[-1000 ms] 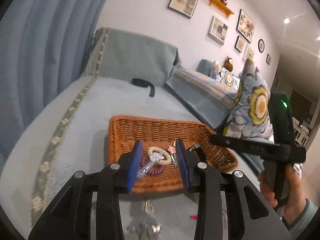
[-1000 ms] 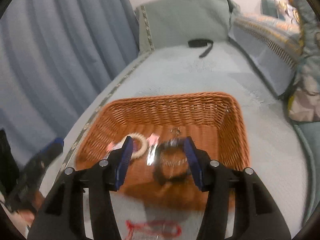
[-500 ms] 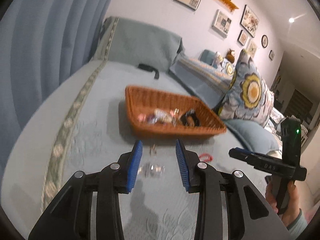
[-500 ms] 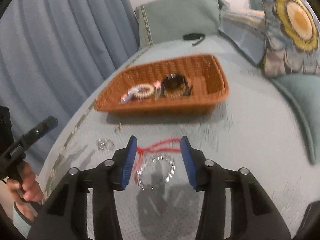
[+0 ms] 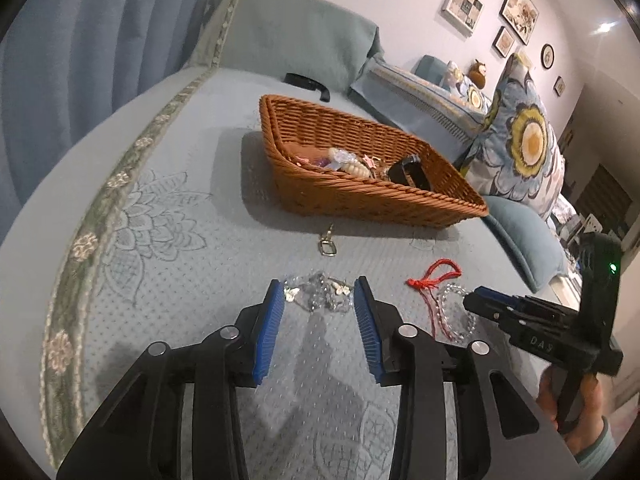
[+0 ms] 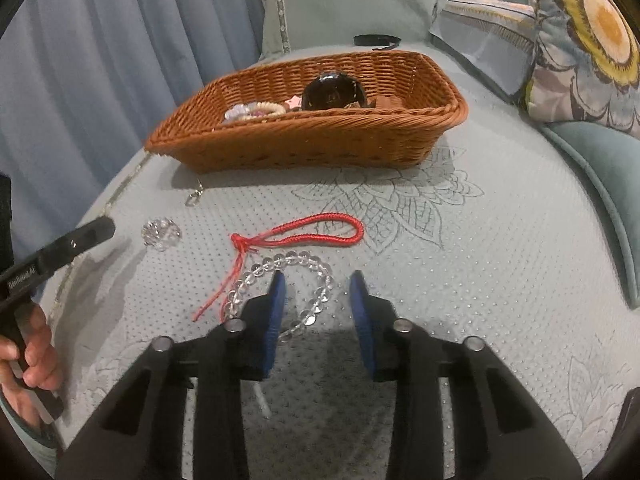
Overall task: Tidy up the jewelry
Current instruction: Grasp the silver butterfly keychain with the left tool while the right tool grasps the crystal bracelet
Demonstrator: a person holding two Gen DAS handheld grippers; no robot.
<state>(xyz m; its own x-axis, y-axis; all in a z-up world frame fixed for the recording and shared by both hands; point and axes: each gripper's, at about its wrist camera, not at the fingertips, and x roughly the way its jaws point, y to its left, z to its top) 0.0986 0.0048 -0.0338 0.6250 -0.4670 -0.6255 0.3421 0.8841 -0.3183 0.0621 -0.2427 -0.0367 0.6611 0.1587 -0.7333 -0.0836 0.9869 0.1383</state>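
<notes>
A clear crystal cluster [image 5: 320, 300] with small butterfly charms lies on the pale blue bedspread, between the tips of my left gripper [image 5: 318, 294]. Its jaws are opening and the pads do not touch the cluster. My right gripper [image 6: 318, 284] hangs low over a clear bead bracelet [image 6: 296, 258], with the ring's right side between its blue pads. Those jaws are closing, and gaps still show on both sides of the beads. A red cord bracelet [image 6: 316, 226] lies just beyond. The wicker basket [image 6: 304, 148] behind holds a black round piece [image 6: 332, 88], a cream bead bracelet and other small items.
A small metal clasp [image 5: 328, 245] lies on the bedspread in front of the basket [image 5: 360, 200]. A black strap [image 5: 306, 80] rests near the headboard cushion. Flowered pillows [image 6: 588, 32] are piled on the right, and a blue curtain [image 6: 100, 60] hangs on the left.
Both grippers came back from over the basket and sank toward the bedspread. The left jaws widened a little around the crystal cluster. The right jaws narrowed over the bead bracelet.
</notes>
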